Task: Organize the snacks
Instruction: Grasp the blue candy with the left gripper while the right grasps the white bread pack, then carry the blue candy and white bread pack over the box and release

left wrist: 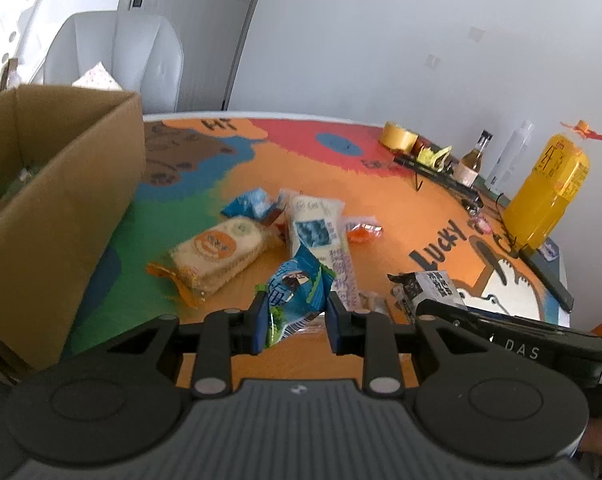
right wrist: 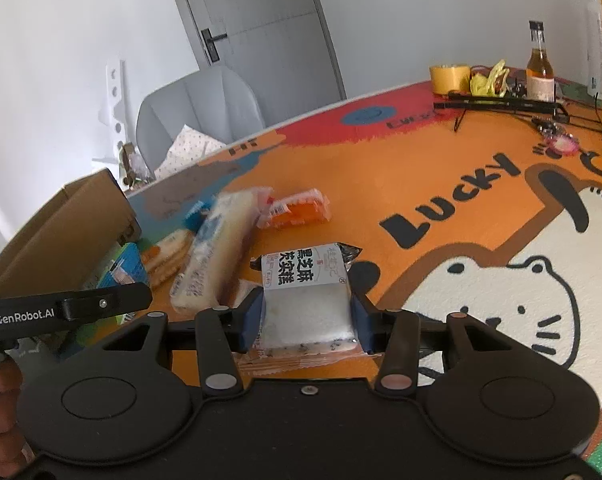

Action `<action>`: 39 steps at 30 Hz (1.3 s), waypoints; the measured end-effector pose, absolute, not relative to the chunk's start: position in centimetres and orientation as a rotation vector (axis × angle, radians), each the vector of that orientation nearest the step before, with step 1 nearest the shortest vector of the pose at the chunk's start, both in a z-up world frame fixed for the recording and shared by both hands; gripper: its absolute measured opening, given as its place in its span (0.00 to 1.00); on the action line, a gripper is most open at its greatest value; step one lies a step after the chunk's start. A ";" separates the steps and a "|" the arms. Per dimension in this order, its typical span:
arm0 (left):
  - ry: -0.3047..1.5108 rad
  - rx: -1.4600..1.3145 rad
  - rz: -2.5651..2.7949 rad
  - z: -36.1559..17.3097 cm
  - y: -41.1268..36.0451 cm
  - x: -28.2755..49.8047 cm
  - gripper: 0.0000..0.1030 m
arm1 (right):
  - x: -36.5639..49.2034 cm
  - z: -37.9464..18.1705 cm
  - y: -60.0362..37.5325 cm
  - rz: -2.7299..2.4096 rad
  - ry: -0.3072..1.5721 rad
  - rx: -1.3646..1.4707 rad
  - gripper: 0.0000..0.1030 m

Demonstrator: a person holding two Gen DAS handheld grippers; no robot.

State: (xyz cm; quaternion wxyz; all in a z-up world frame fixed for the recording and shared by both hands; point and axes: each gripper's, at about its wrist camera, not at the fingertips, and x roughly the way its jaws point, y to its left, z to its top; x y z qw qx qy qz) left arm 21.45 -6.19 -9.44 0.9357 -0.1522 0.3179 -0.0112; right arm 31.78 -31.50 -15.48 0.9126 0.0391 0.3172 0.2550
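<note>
Blue packet [left wrist: 297, 300] left-view; white cake [right wrist: 307, 300] right-view.

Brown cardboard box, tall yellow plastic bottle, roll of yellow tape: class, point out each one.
Brown cardboard box [left wrist: 73, 184]: left wrist view, side wall.
Tall yellow plastic bottle [left wrist: 549, 196]: left wrist view, body.
Roll of yellow tape [right wrist: 449, 78]: right wrist view, outer side.

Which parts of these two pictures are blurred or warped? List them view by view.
Left wrist view: the long white bread packet and the orange-labelled cracker pack are motion-smeared; the brown cardboard box bulges with fisheye curve. Right wrist view: that bread packet is heavily smeared, while the white sesame cake packet between the right tongs stays sharp.
</note>
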 end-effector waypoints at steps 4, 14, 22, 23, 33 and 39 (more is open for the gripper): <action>0.622 -0.307 -0.025 -8.2 -5.8 20.7 0.27 | 31.2 -14.2 -31.0 0.544 0.622 0.083 0.43; 0.547 -0.306 0.006 -5.0 -2.7 18.6 0.27 | 29.7 -11.3 -27.3 0.608 0.564 0.073 0.43; 0.511 -0.310 0.052 -3.6 0.8 16.9 0.27 | 28.5 -9.8 -23.3 0.672 0.515 0.051 0.43; 0.507 -0.311 0.059 -3.5 1.3 16.7 0.27 | 28.4 -9.7 -22.8 0.679 0.512 0.050 0.43; 0.492 -0.356 0.109 -3.4 5.5 15.8 0.27 | 27.9 -9.1 -19.0 0.725 0.506 0.036 0.43; 0.494 -0.373 0.129 -4.1 7.2 15.9 0.31 | 27.7 -8.8 -17.1 0.736 0.500 0.011 0.43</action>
